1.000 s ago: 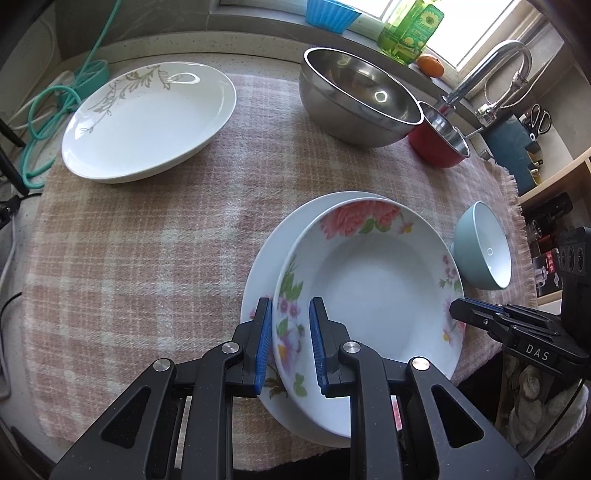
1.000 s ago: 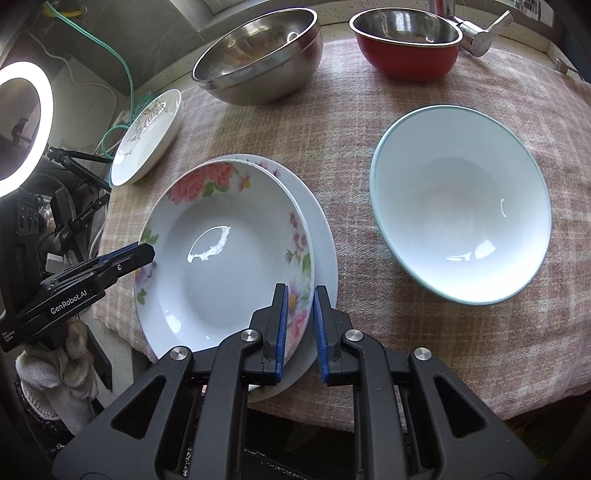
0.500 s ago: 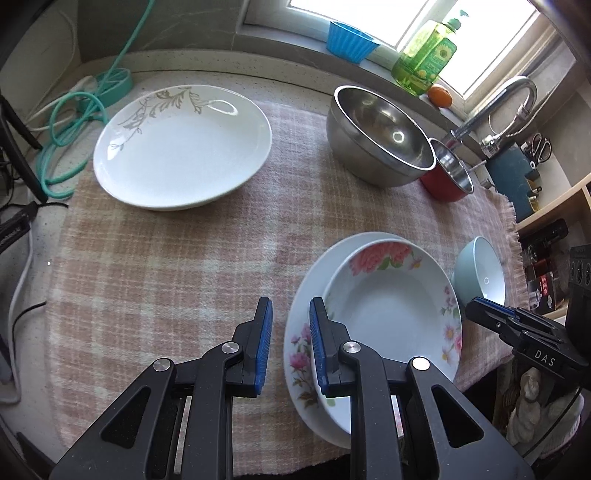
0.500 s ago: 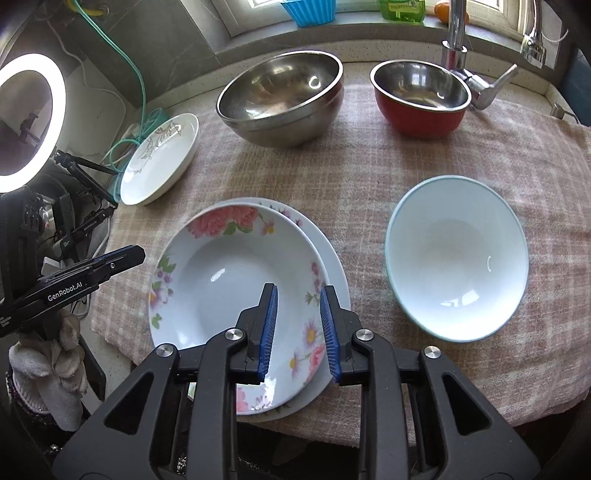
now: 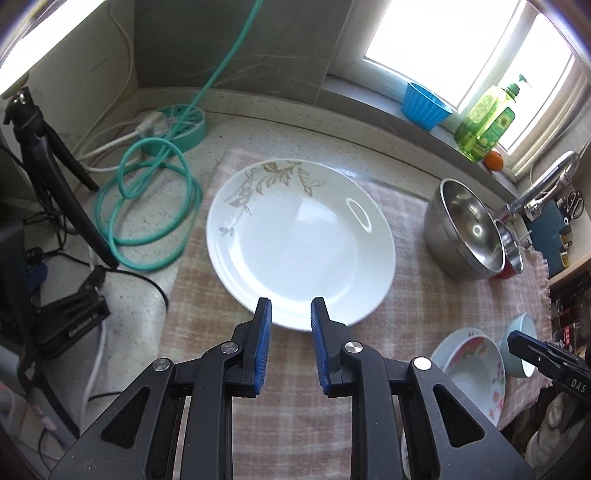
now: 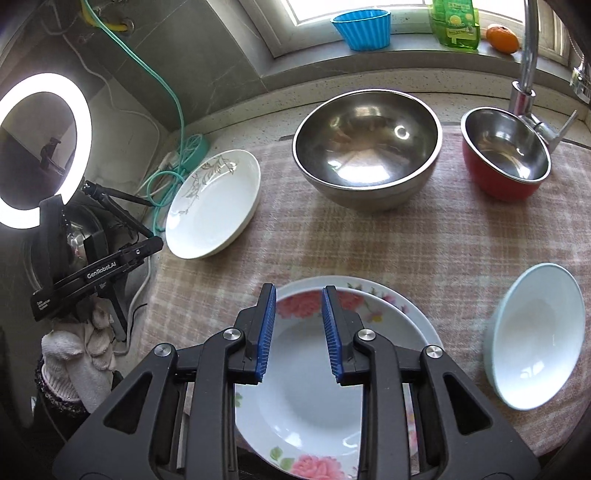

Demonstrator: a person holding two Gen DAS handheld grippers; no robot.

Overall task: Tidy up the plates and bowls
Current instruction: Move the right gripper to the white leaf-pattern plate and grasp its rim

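Note:
A white plate with a gold leaf pattern (image 5: 301,243) lies on the checked cloth (image 5: 295,387); it also shows in the right wrist view (image 6: 212,210). My left gripper (image 5: 290,312) is open and empty, its tips at the plate's near rim. A floral plate (image 6: 306,406) sits stacked on another floral plate (image 6: 413,314) at the table's front. My right gripper (image 6: 298,299) is open and empty above that stack. A pale blue bowl (image 6: 535,339) lies tilted to the right of the stack.
A large steel bowl (image 6: 367,147) and a red bowl with steel lining (image 6: 504,153) stand at the back. A tap (image 6: 528,55), soap bottle (image 5: 485,118) and blue cup (image 6: 364,27) are by the window. A green hose (image 5: 147,206) lies left of the cloth.
Both grippers let go of the floral plate and opened. My left gripper moved left to the gold-leaf plate. My right gripper lifted and drew back over the stack.

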